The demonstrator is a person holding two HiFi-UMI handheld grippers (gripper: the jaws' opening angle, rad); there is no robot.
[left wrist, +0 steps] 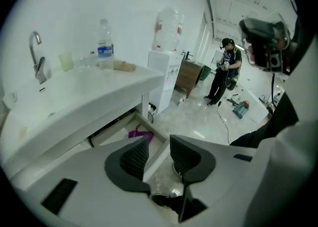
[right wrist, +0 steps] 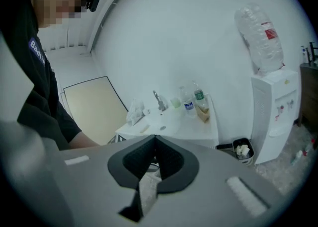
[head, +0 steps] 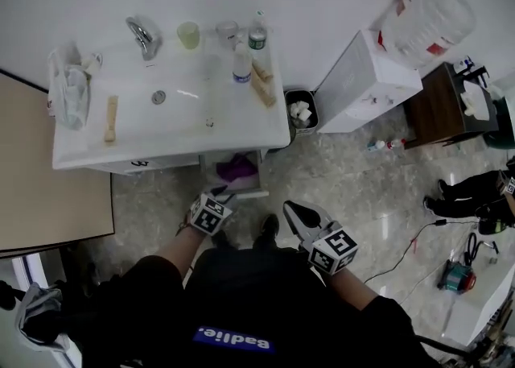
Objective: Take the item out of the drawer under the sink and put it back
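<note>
The drawer (head: 241, 194) under the white sink counter (head: 241, 129) stands pulled out, with a purple item (head: 237, 168) lying inside it. My left gripper (head: 223, 192) hovers just in front of the drawer's front edge, open, with nothing between its fingers. In the left gripper view the purple item (left wrist: 140, 134) lies in the drawer (left wrist: 124, 129) beyond the open left gripper (left wrist: 158, 154). My right gripper (head: 291, 210) hangs lower right over the floor, away from the drawer. Its jaws are shut and hold nothing, and the right gripper (right wrist: 155, 140) points toward the sink (right wrist: 169, 121).
On the counter stand a faucet (head: 142, 36), a cup and bottles (head: 257, 34). A small black bin (head: 302, 110) and a water dispenser (head: 362, 84) stand right of the sink, then a brown cabinet (head: 438, 105). A person (head: 471, 193) and a cable are at the right.
</note>
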